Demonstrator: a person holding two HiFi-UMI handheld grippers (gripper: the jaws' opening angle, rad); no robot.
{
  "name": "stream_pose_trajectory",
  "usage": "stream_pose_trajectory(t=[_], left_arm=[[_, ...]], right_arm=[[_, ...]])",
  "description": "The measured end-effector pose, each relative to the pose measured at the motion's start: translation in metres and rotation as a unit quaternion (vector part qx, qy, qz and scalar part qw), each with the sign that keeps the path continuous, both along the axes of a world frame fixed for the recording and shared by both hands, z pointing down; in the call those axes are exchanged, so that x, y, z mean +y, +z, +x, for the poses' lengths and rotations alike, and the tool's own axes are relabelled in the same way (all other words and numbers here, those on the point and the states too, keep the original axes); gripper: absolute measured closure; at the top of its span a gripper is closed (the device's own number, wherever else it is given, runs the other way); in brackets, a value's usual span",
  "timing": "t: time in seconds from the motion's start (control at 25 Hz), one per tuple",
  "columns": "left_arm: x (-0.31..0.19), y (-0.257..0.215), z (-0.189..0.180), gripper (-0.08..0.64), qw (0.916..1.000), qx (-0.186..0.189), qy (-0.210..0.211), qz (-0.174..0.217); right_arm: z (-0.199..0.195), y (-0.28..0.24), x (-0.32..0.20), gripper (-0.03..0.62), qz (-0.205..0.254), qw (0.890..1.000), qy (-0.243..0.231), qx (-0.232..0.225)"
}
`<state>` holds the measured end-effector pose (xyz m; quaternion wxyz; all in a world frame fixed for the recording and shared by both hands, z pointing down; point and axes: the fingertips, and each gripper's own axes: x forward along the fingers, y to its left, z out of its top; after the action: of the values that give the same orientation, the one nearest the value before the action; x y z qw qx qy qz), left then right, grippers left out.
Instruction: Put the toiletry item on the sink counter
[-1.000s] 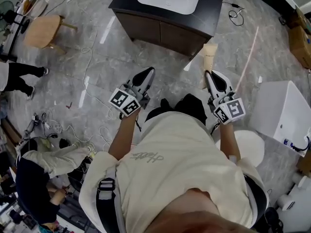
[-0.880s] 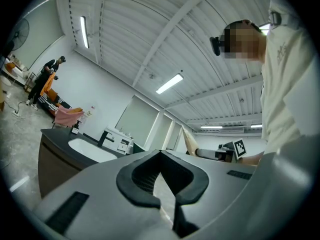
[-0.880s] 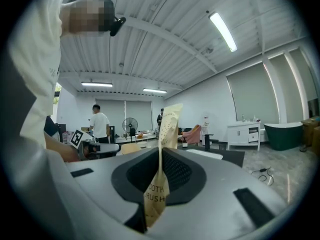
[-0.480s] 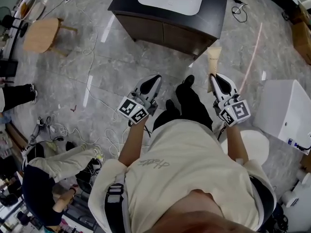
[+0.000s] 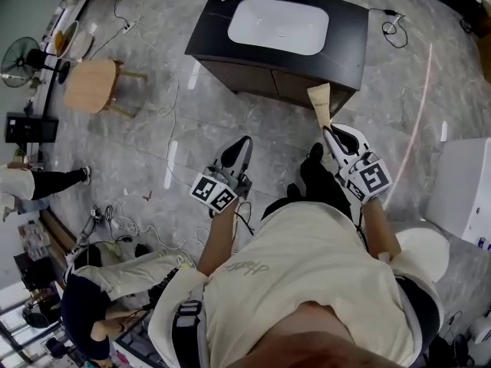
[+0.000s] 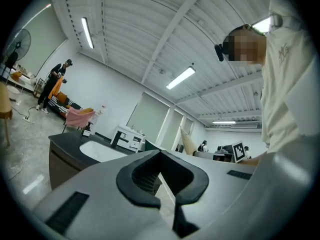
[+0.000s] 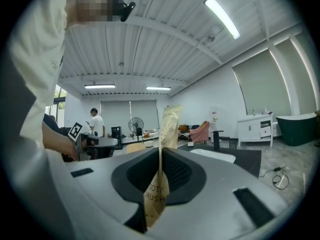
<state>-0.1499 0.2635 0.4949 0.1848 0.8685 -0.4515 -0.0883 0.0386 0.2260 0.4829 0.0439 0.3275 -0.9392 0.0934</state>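
Observation:
A tan paper toothbrush packet (image 5: 319,103) (image 7: 167,128) stands upright between the jaws of my right gripper (image 5: 328,131) (image 7: 160,156), which is shut on its lower end. The black sink counter (image 5: 350,23) with its white basin (image 5: 278,25) stands just ahead, and the packet's top reaches its front edge in the head view. My left gripper (image 5: 245,143) (image 6: 161,154) is shut with nothing in it, held lower and to the left over the floor. In the left gripper view the counter (image 6: 67,144) lies ahead on the left, and the packet (image 6: 188,142) shows to the right.
A round wooden stool (image 5: 90,87) and a fan (image 5: 19,61) stand left of the counter. Cables (image 5: 170,112) trail over the grey floor. A white fixture (image 5: 466,190) stands at the right. One person (image 5: 90,307) crouches at the lower left and another's leg (image 5: 54,181) shows at the left.
The person has walked toward the sink counter, which now lies closer under both grippers. The right gripper has kept the packet and carried it up to the counter's front edge.

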Motion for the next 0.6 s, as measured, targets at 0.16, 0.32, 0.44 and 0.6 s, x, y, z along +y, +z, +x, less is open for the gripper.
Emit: stream_pose_trajectory(t=[0.16,0.32,0.44,0.6], left_arm=[[-0.051,-0.019,0.019,0.557,0.9999,-0.012,0.005,0.010],[-0.110,-0.045,0.046,0.557,0.9991,-0.027,0.015,0.028],[-0.156,-0.058,0.064,0.557,0.9980,-0.042,0.019,0.042],[-0.208,-0.055,0.084,0.557,0.9985,-0.034,0.008,0.042]], right_arm=[[0.023,0.004,-0.044,0.568,0.016,1.000,0.008,0.022],[0.045,-0.006,-0.094,0.568,0.019,1.000,0.008,0.020],[0.058,-0.011,-0.136,0.568,0.027,0.999,0.003,0.017],[0.073,-0.006,-0.190,0.568,0.033,0.999,-0.006,0.015]])
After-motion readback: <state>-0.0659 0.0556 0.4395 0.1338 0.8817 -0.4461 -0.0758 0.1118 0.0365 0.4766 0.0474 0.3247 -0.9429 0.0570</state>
